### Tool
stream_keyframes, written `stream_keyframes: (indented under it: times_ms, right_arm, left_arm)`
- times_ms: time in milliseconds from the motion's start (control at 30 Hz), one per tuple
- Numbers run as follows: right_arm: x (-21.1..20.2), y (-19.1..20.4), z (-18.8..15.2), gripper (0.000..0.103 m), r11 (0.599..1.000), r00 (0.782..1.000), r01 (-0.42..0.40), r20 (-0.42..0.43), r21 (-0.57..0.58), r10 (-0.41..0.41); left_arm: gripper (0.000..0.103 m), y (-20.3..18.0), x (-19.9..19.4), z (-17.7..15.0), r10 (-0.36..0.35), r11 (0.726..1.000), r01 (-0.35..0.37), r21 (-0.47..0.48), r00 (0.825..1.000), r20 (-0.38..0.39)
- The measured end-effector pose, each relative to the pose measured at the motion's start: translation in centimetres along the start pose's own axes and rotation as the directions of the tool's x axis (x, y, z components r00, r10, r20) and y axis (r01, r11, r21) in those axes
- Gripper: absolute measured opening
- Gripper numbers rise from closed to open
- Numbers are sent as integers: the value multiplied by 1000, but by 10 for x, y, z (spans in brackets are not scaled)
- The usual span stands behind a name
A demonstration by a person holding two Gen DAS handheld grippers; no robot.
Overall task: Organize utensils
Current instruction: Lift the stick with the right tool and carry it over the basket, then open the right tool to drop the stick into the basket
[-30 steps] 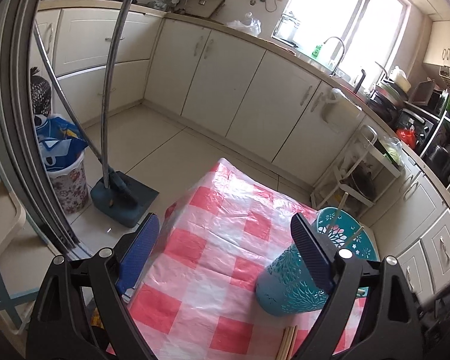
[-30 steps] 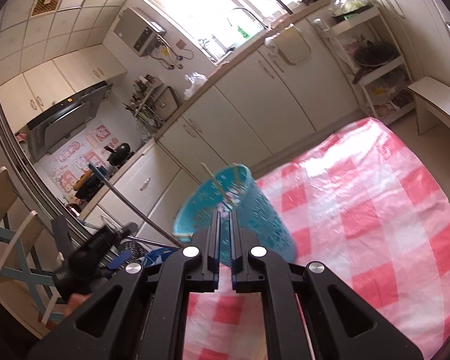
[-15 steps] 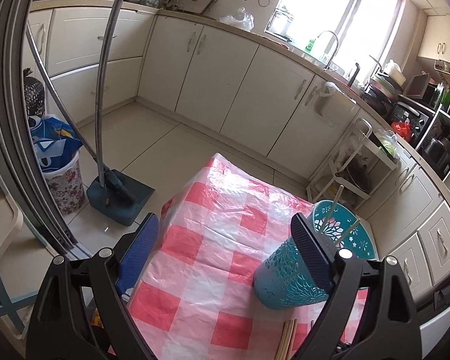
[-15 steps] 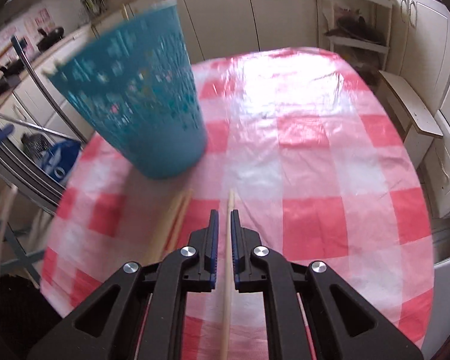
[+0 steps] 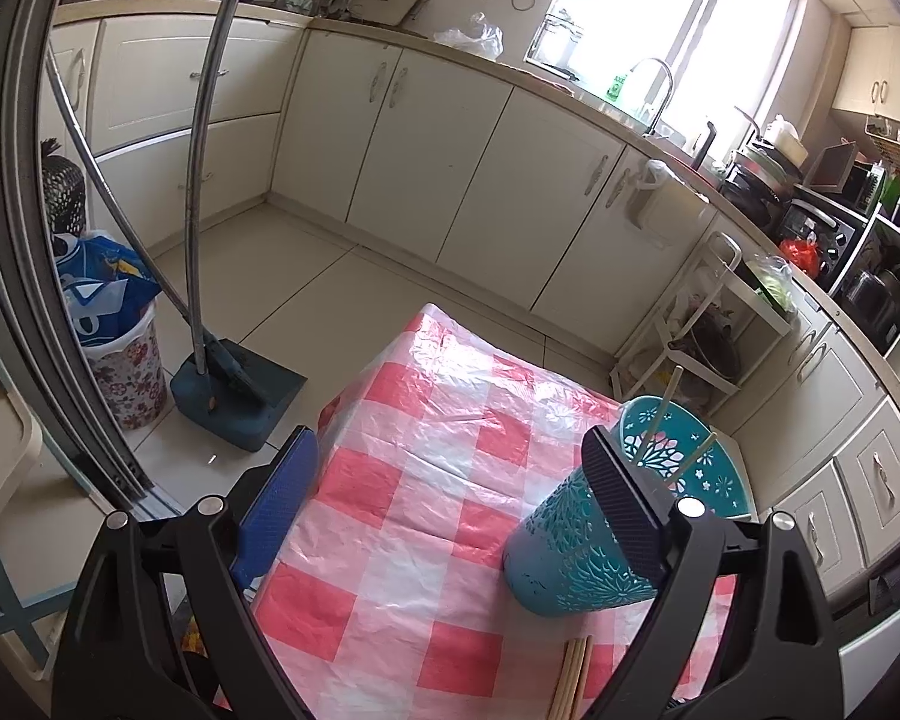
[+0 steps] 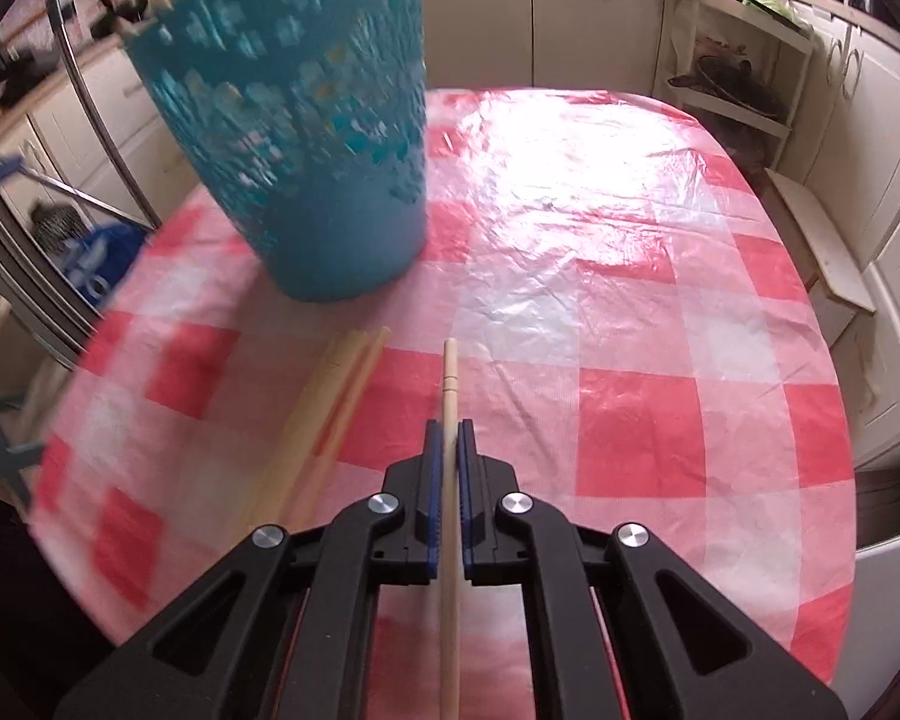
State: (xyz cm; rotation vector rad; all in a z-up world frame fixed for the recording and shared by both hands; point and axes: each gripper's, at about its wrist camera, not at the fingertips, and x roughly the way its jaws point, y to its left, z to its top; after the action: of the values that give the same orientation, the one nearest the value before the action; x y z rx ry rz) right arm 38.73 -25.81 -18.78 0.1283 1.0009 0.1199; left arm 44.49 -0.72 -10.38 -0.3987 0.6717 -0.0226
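Checkered desk point(image 6: 630, 276) blurs at its left; my right tongs point(image 6: 448, 427) pinch one chopstick point(image 6: 449, 372), left tongs point(image 5: 450, 450) spread; teal basket point(image 5: 576, 546) holds two sticks point(image 5: 666, 402).

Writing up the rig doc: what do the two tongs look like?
Both tongs, left and right, match: black plastic linkage arms with triangular cut-outs, round silver pivot bolts, and flat fingers faced with blue textured pads. No cables, markings or sleeves show.
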Motion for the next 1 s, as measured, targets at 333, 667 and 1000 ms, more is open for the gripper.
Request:
stream_keyframes:
  times_ms: [333, 667, 1000]
  right_arm:
    - [-128, 16, 90, 6, 902, 787, -427, 515, 59, 339]
    - [-73, 38, 162, 6, 951, 763, -235, 645, 203, 51]
    - [-59, 42, 144, 6, 979, 825, -144, 563, 147, 36]
  left_arm:
    - [86, 5, 1, 1, -2, 999, 2, -32, 1000, 0]
    - [86, 10, 1, 4, -5, 998, 6, -56, 1000, 7]
    - [86, -11, -7, -2, -44, 999, 44, -15, 999, 16]
